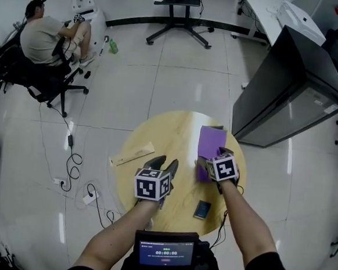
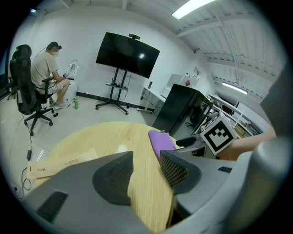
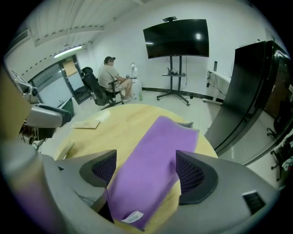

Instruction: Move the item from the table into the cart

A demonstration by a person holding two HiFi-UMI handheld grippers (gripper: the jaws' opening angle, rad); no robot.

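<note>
The purple cloth (image 1: 210, 142) lies flat on the round wooden table (image 1: 169, 131), at its far right edge. The right gripper (image 1: 211, 157) is over the near end of the cloth. Its jaws stand wide, one on each side of the cloth, and the pads do not press on it. The left gripper (image 1: 164, 163) is near the middle of the table, jaws moderately apart with only bare wood between them. The black cart (image 1: 289, 88) stands on the floor beyond the table's far right edge.

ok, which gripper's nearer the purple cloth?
Right. The right gripper hangs over the cloth, open jaws either side of it; the left gripper is off to its left, over the table.
</note>
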